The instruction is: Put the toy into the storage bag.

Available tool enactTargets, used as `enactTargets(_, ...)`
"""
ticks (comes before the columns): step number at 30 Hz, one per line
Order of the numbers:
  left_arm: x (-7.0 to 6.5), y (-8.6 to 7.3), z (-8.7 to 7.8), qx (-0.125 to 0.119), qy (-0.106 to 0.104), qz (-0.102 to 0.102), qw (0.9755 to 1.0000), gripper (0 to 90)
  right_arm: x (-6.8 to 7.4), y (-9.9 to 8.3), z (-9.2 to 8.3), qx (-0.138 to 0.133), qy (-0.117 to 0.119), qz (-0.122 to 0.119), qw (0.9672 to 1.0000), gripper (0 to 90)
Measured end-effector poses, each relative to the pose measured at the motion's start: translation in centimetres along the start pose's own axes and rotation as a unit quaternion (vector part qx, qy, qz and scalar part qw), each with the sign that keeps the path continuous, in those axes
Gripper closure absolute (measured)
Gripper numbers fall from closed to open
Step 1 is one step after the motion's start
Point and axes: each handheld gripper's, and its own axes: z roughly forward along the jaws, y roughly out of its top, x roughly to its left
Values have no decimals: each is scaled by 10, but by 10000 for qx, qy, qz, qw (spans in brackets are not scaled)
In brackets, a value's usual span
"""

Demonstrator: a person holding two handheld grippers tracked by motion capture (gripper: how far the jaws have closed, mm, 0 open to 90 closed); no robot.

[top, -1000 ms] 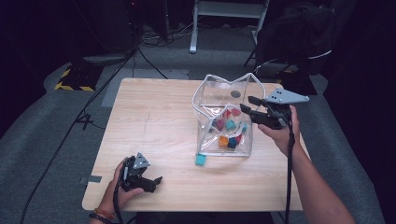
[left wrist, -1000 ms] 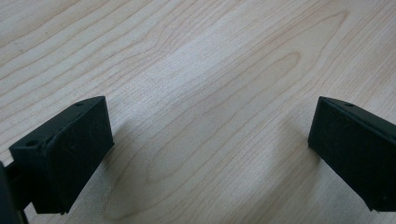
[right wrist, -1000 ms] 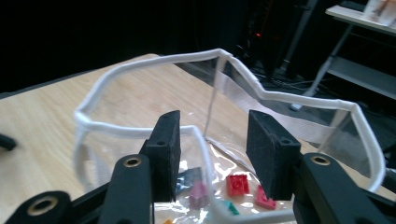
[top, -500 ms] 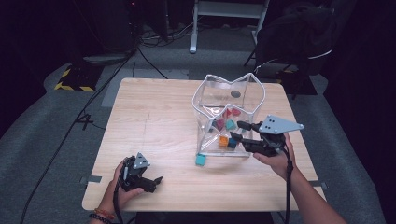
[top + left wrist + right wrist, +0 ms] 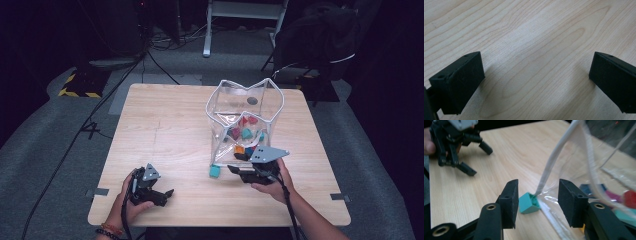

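Teal block (image 5: 528, 203): on table (image 5: 165, 130), touching clear bag (image 5: 245, 100) corner, 9 o'clock side. R gripper (image 5: 537, 197): jaws just opening, astride block, no contact. L gripper (image 5: 167, 196): wide, empty. Bag contents blurred.

SITE: lab or test studio | EVIDENCE: bare light wooden table (image 5: 170, 125) on grey carpet; black cables (image 5: 115, 75) and yellow-black hazard tape (image 5: 77, 92) far beyond left gripper (image 5: 167, 195); dark surroundings

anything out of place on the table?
One teal block lies on the table outside the clear bag, against its front corner, while the other blocks sit inside. The right gripper points at it, jaws open and not touching.
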Motion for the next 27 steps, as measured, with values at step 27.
enactTargets(27, 0, 0, 0, 2, 0, 1, 10000, 1, 12, -36, 92, 969, -6, -483, 9941, 447)
